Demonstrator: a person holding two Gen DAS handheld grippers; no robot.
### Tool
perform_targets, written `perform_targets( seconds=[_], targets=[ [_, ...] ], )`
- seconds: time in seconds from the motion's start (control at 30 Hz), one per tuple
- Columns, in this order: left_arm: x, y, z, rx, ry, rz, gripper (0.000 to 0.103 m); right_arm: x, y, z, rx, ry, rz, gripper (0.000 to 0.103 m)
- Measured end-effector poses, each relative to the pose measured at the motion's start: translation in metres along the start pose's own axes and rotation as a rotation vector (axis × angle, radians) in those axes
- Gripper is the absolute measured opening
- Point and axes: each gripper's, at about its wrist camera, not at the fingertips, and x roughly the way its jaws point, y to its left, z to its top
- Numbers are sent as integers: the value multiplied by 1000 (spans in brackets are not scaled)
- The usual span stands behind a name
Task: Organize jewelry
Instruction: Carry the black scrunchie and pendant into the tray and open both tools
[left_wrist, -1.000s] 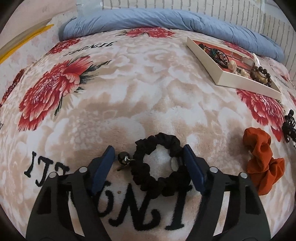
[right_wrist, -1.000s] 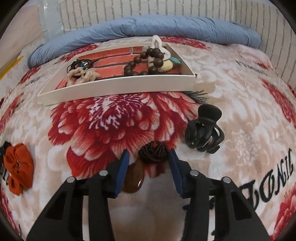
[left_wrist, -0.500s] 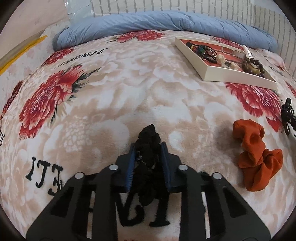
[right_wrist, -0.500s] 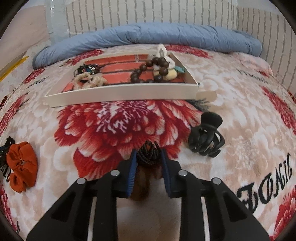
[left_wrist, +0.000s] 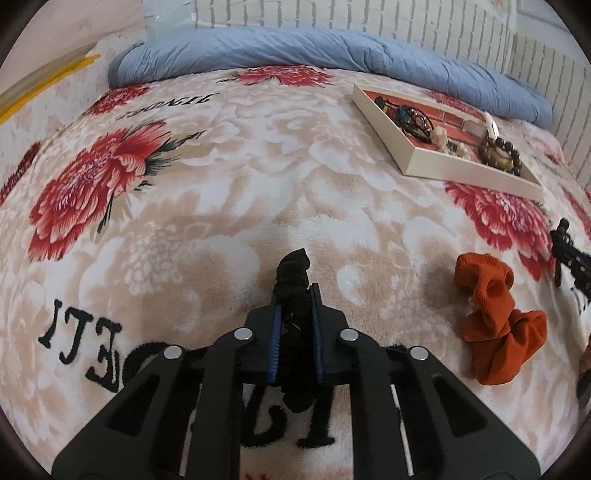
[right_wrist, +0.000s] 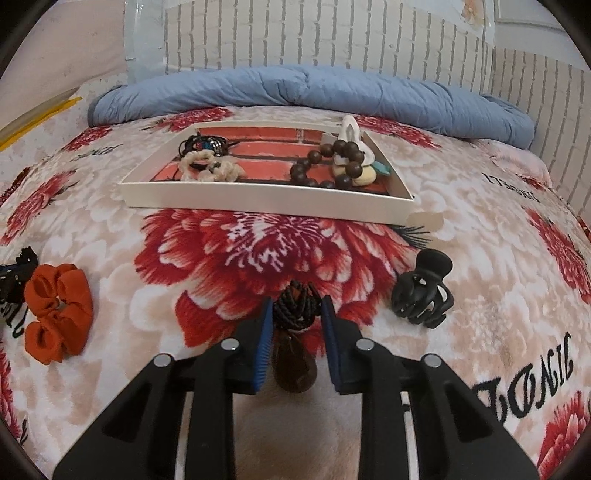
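Left tongs (left_wrist: 294, 295) are closing on the black scrunchie (left_wrist: 293, 280), squeezed lengthwise, its long axis running away from the camera. Right tongs (right_wrist: 296, 308) are gripping a dark braided hair tie (right_wrist: 294, 304) above the bed blanket (right_wrist: 258, 251). Beyond, the tray (right_wrist: 266, 201) is lying crosswise.

Both wrist views look steeply down, close over the blanket (left_wrist: 229, 177), sharing the tray (right_wrist: 266, 201) and orange scrunchie (left_wrist: 498, 325).

I could read only black lettering woven into the floral blanket (right_wrist: 480, 236): "JONGL" at the right, the other words upside down and partly hidden.
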Motion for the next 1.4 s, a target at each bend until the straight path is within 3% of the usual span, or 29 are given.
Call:
perform_targets(
  seconds=[0.3,0.6,0.73,1.07,1.4],
  targets=[
    [-27,-12,18,-4,-74,14,12,-8,-8,14,24,-47,54,26],
    [-54,-87,61,62,-184,-63,12,-15,-24,44,40,-115,79,26],
    [-46,-116,91,70,-210,-103,12,-13,-32,67,57,-148,87,26],
    [-18,-142,167,33,-256,-154,12,20,-32,125,100,-226,104,26],
    [32,-153,197,45,-254,-132,12,73,-14,150,60,-226,67,26]
  ],
)
